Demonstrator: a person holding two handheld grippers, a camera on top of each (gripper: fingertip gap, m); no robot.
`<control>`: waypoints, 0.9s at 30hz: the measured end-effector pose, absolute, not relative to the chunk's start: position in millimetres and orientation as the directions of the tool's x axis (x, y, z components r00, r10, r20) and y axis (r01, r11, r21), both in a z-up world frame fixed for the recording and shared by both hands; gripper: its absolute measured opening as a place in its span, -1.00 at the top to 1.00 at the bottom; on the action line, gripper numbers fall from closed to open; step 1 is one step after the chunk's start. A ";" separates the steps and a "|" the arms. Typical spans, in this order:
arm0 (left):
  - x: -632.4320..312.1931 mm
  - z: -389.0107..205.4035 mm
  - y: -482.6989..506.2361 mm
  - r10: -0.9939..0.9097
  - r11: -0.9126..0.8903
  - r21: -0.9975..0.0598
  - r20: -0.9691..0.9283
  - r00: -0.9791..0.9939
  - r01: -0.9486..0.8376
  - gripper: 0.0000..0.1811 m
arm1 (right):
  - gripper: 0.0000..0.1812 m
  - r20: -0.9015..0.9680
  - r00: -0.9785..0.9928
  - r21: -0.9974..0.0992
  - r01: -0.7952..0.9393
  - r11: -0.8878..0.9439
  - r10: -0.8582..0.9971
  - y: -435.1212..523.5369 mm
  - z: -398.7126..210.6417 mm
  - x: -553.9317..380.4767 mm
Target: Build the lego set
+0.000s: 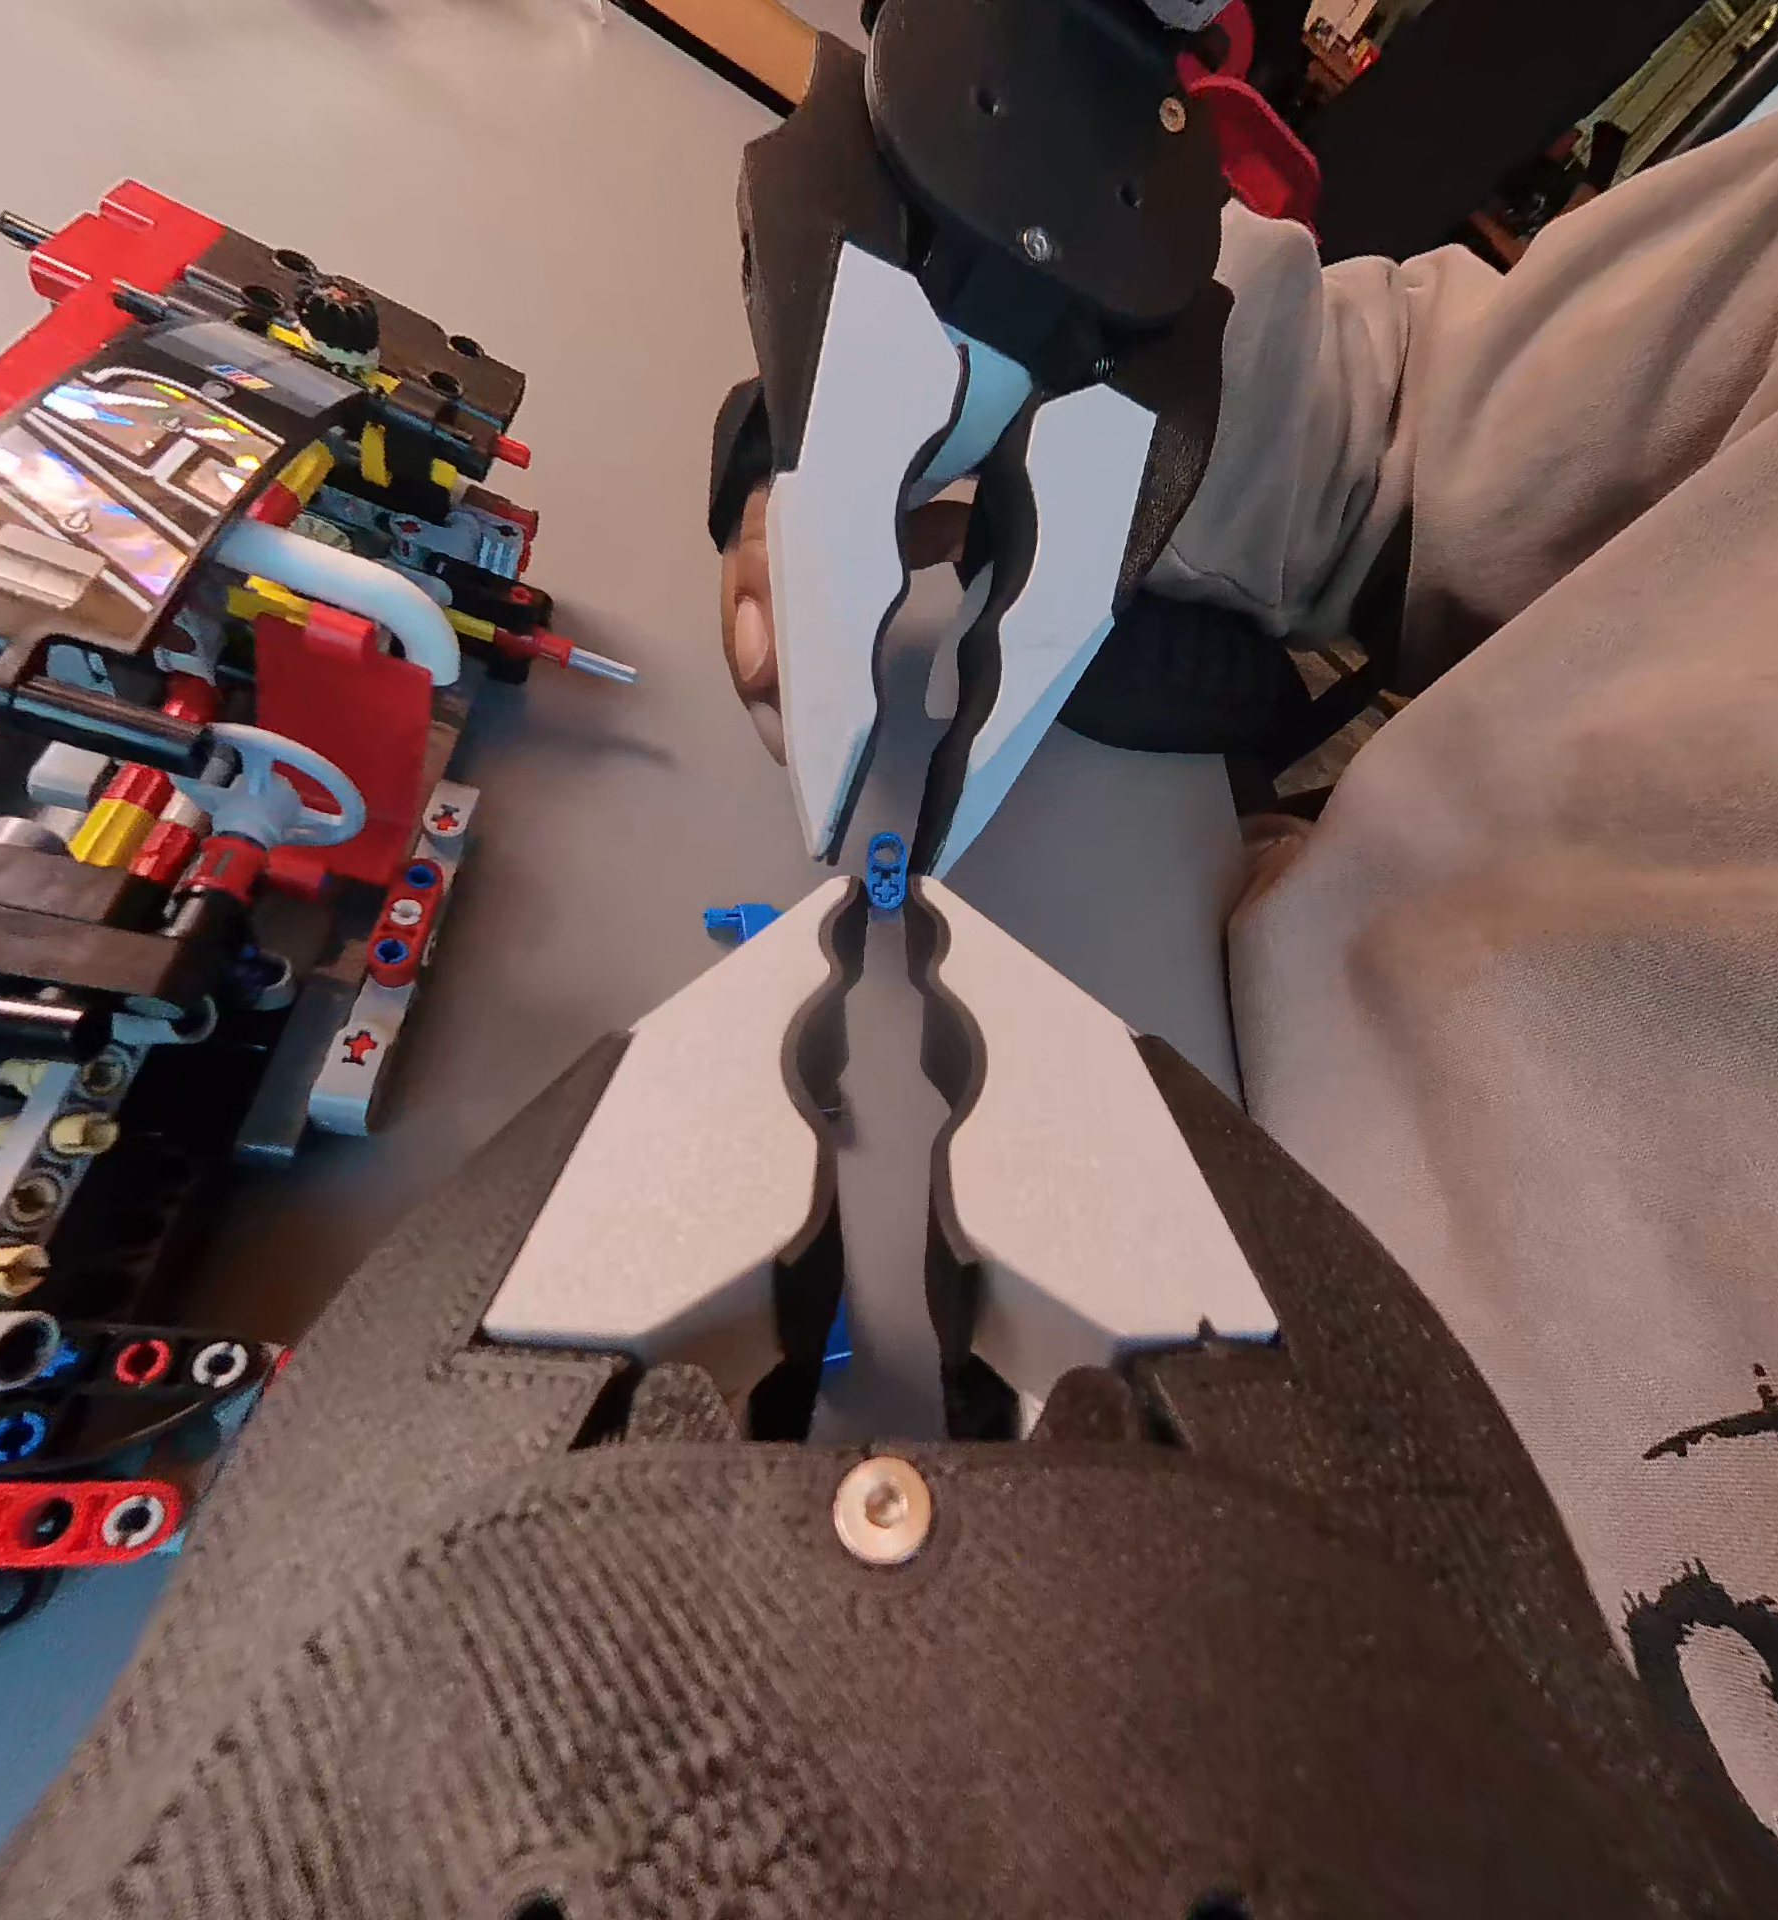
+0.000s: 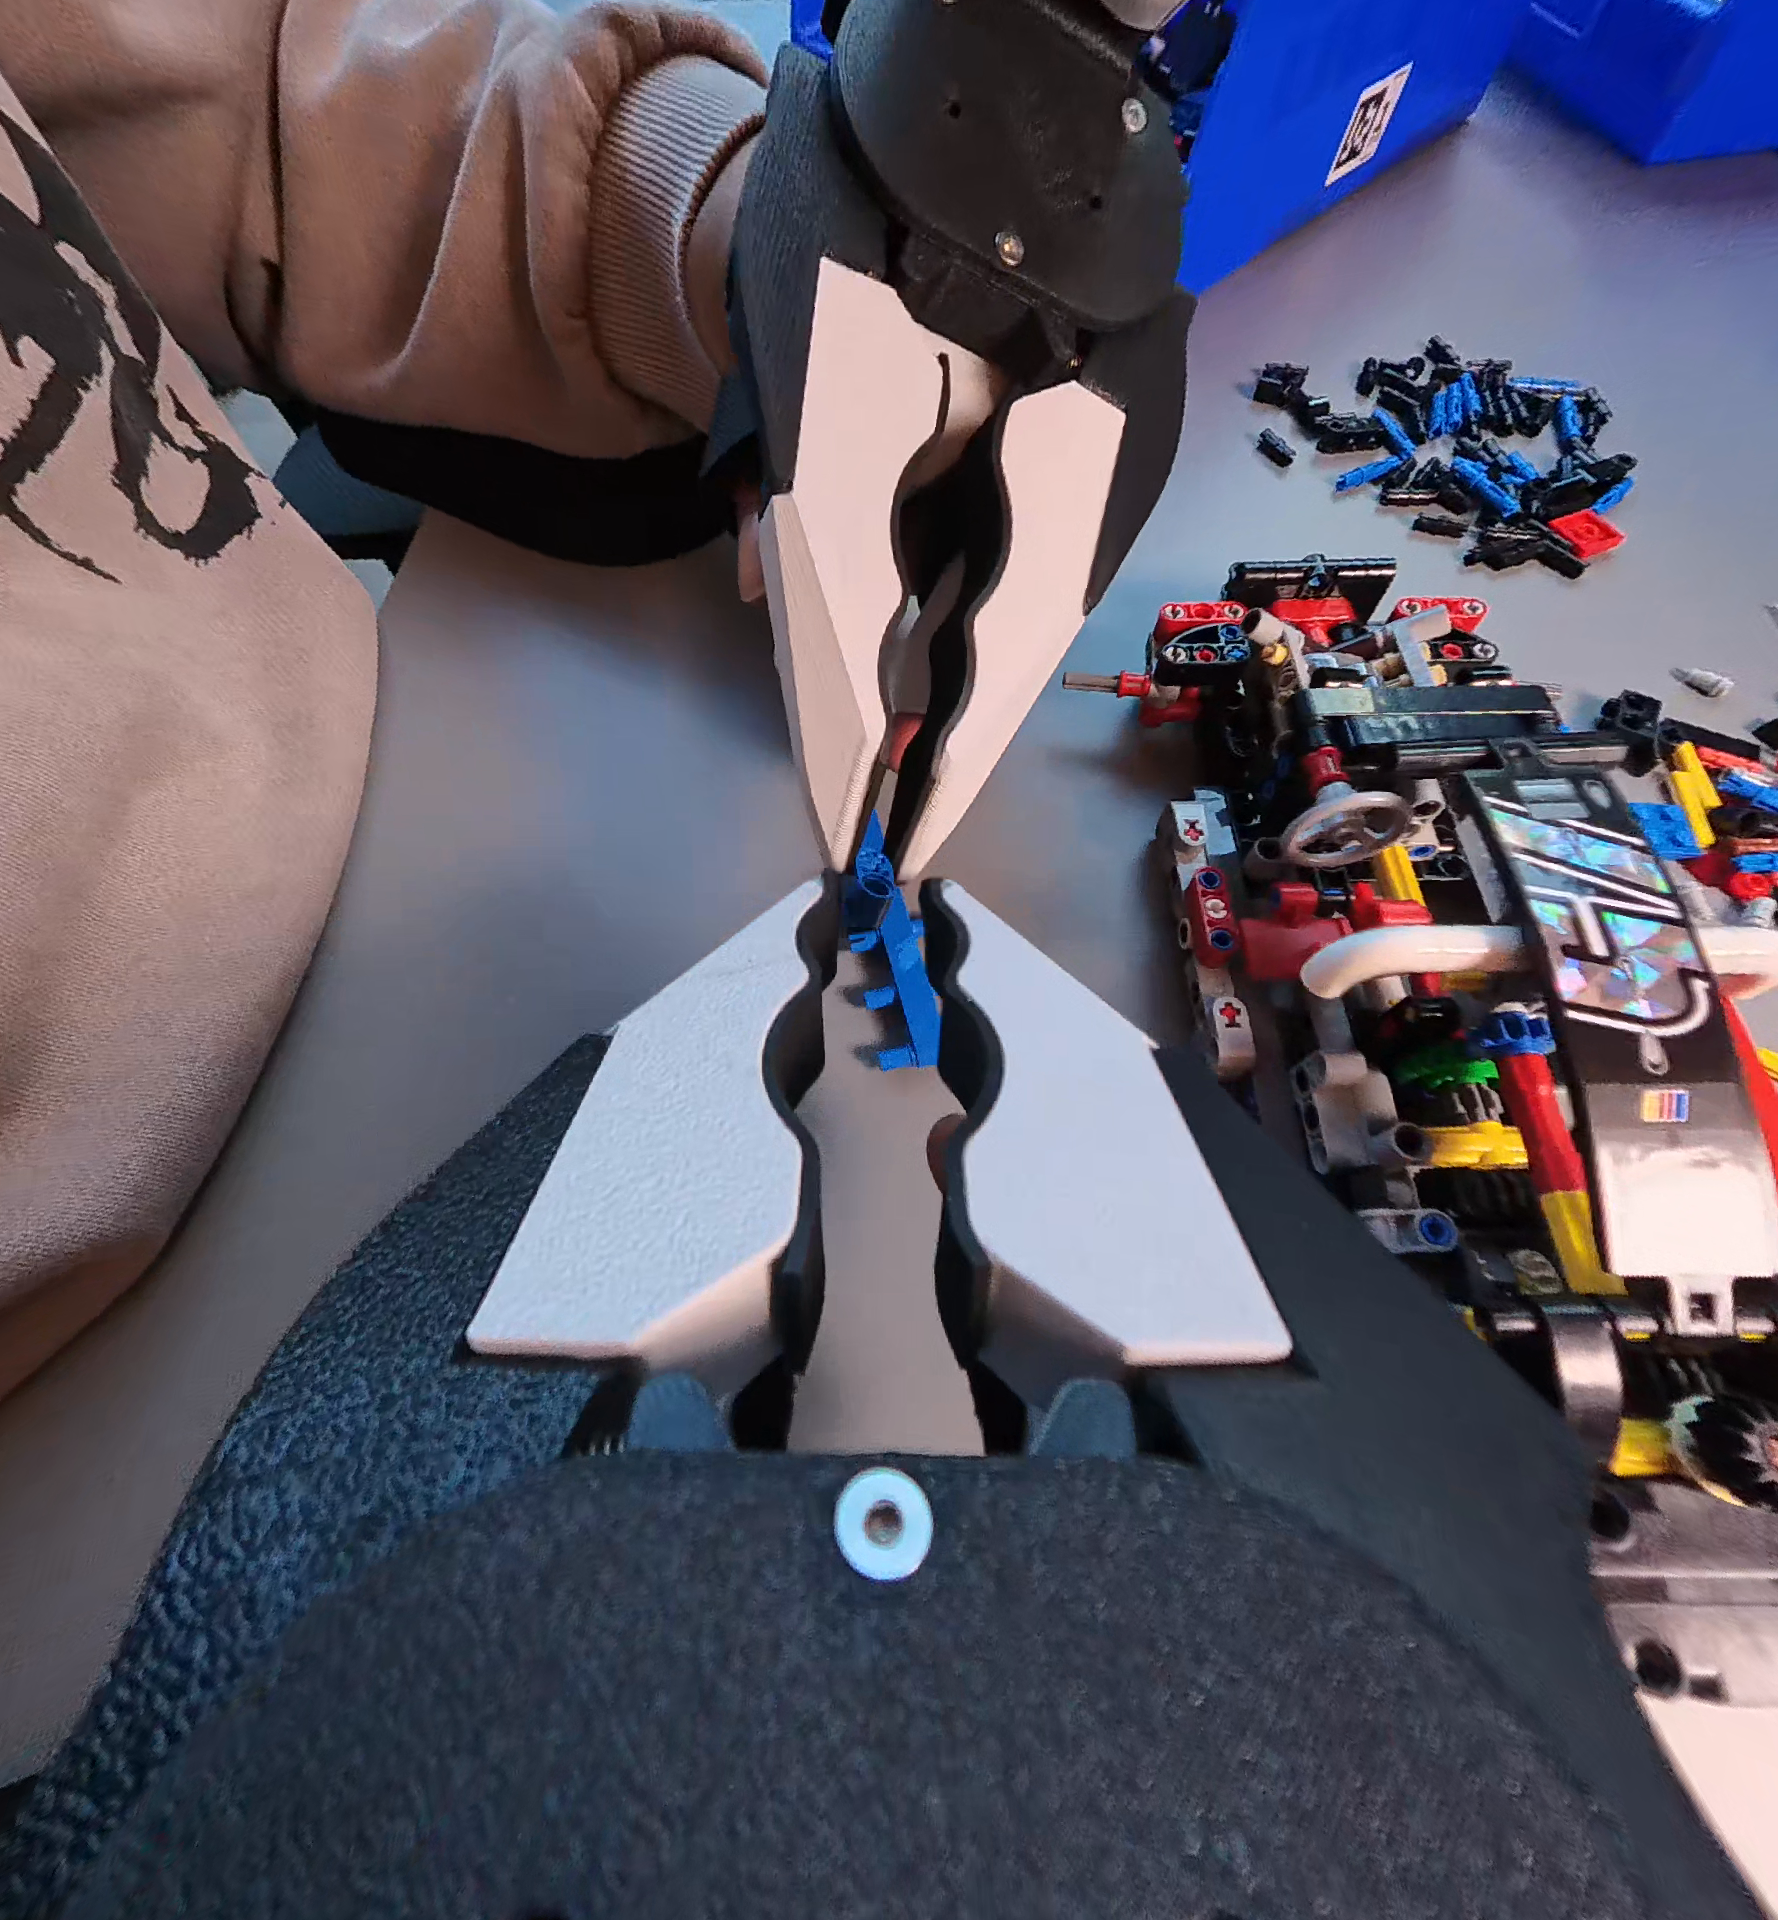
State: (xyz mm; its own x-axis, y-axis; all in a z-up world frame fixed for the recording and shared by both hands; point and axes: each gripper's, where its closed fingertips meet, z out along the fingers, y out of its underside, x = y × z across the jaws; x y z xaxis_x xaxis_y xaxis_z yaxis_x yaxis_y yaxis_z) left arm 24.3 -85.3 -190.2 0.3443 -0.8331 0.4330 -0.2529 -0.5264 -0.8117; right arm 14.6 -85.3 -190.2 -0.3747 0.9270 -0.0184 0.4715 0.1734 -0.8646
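The two grippers meet tip to tip above the grey table (image 2: 573,727). The left gripper (image 1: 885,883) has its jaws nearly closed on a small blue connector (image 1: 885,871), which stands at its tips; only the end with a round hole and a cross hole shows. The right gripper (image 2: 880,883), seen in its own view, has its jaws a little apart, and a blue piece with pins (image 2: 900,971) lies between them against the right finger. How firmly it is held, I cannot tell, because the fingers hide most of it. In the left wrist view the right gripper comes down from 12 o'clock, and a blue bit peeks out at 9 o'clock from the tips.

The half-built car model (image 2: 1487,987) lies on the table at 3 o'clock in the right wrist view, and it is cut off by the edge at 9 o'clock in the left wrist view. A heap of black and blue pins (image 2: 1456,457) is at 2 o'clock, and a blue bin (image 2: 1311,135) stands at 1 o'clock. The person's beige sleeve (image 2: 469,229) covers the 10 o'clock corner.
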 end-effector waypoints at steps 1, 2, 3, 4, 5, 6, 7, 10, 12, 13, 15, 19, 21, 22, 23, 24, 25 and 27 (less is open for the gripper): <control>24.2 -189.9 -85.2 -0.835 -0.523 -0.814 0.428 0.346 -0.254 0.94 | 0.88 -0.025 -0.381 -0.865 0.472 0.171 0.924 -87.2 -190.7 14.4; 24.4 -190.0 -86.1 -0.837 -0.520 -0.814 0.424 0.345 -0.260 0.94 | 0.90 -0.029 -0.381 -0.865 0.472 0.168 0.924 -87.8 -190.9 14.0; 24.4 -190.3 -86.0 -0.841 -0.512 -0.817 0.414 0.348 -0.264 0.94 | 0.92 -0.032 -0.383 -0.864 0.475 0.167 0.923 -87.8 -191.2 14.3; 24.4 -189.9 -85.5 -0.843 -0.505 -0.822 0.406 0.352 -0.262 0.94 | 0.93 -0.038 -0.386 -0.864 0.477 0.164 0.922 -87.8 -190.9 14.7; 24.0 -188.8 -84.7 -0.846 -0.497 -0.828 0.396 0.356 -0.260 0.94 | 0.94 -0.038 -0.385 -0.868 0.470 0.161 0.922 -87.3 -189.7 14.5; 22.8 -187.5 -82.0 -0.849 -0.484 -0.837 0.378 0.370 -0.256 0.94 | 0.94 -0.027 -0.375 -0.876 0.455 0.159 0.927 -84.7 -188.1 13.4; 20.6 -187.5 -79.0 -0.850 -0.471 -0.843 0.354 0.391 -0.260 0.94 | 0.95 -0.017 -0.362 -0.882 0.445 0.157 0.932 -81.1 -187.5 12.9; 10.3 -199.6 -73.1 -0.843 -0.457 -0.828 0.287 0.455 -0.325 0.72 | 0.95 -0.024 -0.319 -0.879 0.458 0.132 0.948 -69.4 -191.0 15.6; 11.2 -201.7 -74.1 -0.839 -0.469 -0.824 0.303 0.452 -0.318 0.73 | 0.94 -0.039 -0.296 -0.900 0.425 0.095 0.954 -66.8 -185.0 15.2; 14.1 -200.6 -75.4 -0.841 -0.472 -0.827 0.319 0.438 -0.305 0.74 | 0.94 -0.045 -0.291 -0.914 0.398 0.079 0.956 -67.0 -180.3 14.1; 21.5 -190.3 -76.1 -0.851 -0.454 -0.857 0.335 0.405 -0.246 0.75 | 0.95 -0.058 -0.288 -0.944 0.328 0.042 0.956 -69.4 -167.3 10.9; 25.4 -160.9 -70.8 -0.872 -0.360 -0.925 0.288 0.396 -0.121 0.86 | 0.94 -0.143 -0.274 -0.969 0.235 -0.078 0.951 -69.8 -149.4 6.7; 22.6 -157.7 -67.7 -0.872 -0.323 -0.938 0.242 0.425 -0.129 0.96 | 0.95 -0.182 -0.281 -0.969 0.217 -0.122 0.942 -69.8 -145.9 7.0; 22.7 -158.6 -68.3 -0.875 -0.313 -0.938 0.225 0.429 -0.147 0.97 | 0.95 -0.185 -0.289 -0.967 0.224 -0.122 0.939 -70.3 -146.9 7.8; 22.9 -159.9 -69.1 -0.878 -0.301 -0.939 0.204 0.432 -0.168 0.97 | 0.95 -0.187 -0.296 -0.965 0.234 -0.119 0.937 -71.2 -148.2 8.4; 23.4 -161.6 -70.3 -0.883 -0.286 -0.938 0.179 0.433 -0.194 0.97 | 0.95 -0.187 -0.304 -0.963 0.245 -0.113 0.934 -72.3 -149.6 8.9; 23.8 -164.9 -72.1 -0.890 -0.274 -0.933 0.153 0.430 -0.233 0.97 | 0.95 -0.183 -0.317 -0.958 0.268 -0.097 0.931 -74.7 -152.5 10.0; 22.6 -172.4 -72.0 -0.894 -0.238 -0.918 0.079 0.442 -0.317 0.97 | 0.94 -0.135 -0.310 -0.947 0.320 -0.030 0.941 -74.0 -160.1 10.8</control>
State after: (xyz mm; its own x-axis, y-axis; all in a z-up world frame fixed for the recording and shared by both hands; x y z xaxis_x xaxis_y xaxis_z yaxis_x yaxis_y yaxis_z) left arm 22.6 -72.0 -172.4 0.4418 -0.8936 0.0792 -0.3168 -0.2380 -0.9181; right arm 10.8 -74.0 -160.1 -0.3105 0.9409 -0.1350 0.3196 -0.0304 -0.9471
